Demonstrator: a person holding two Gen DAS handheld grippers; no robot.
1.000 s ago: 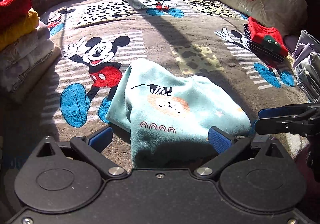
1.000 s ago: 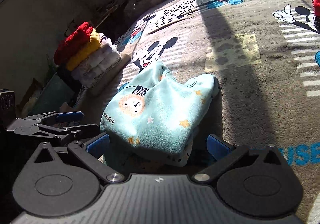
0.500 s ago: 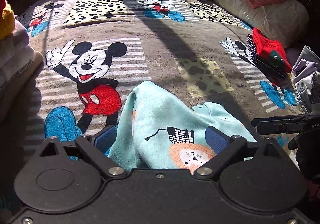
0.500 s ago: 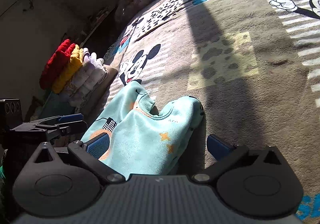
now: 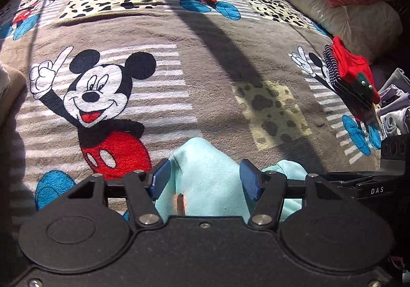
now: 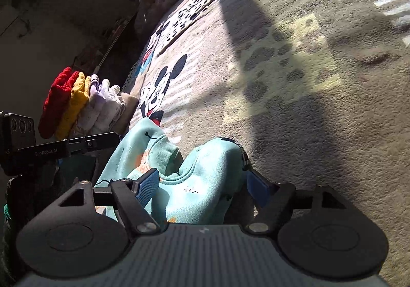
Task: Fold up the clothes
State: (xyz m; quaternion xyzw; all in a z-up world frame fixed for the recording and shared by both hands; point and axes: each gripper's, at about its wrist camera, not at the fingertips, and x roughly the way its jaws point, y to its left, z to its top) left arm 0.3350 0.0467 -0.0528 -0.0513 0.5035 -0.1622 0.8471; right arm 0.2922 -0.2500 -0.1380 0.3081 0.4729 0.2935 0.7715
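One mint top (image 5: 210, 174) lies bunched on the one cartoon blanket (image 5: 205, 61), its cloth rising between the spread blue pads of both the left gripper (image 5: 206, 180) and the right gripper (image 6: 198, 184), with two folded piles (image 6: 77, 105) (image 5: 351, 77) at either side.

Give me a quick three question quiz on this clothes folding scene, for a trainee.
1. True or false: fabric of the light blue sweatshirt lies between the fingers of the left hand-held gripper.
2. In the right wrist view, which colour tops the folded stack? A red, B green, C black.
3. Fill in: the right hand-held gripper straddles the sweatshirt's ____ fabric.

Key: 1 true; 2 A; 3 bunched.
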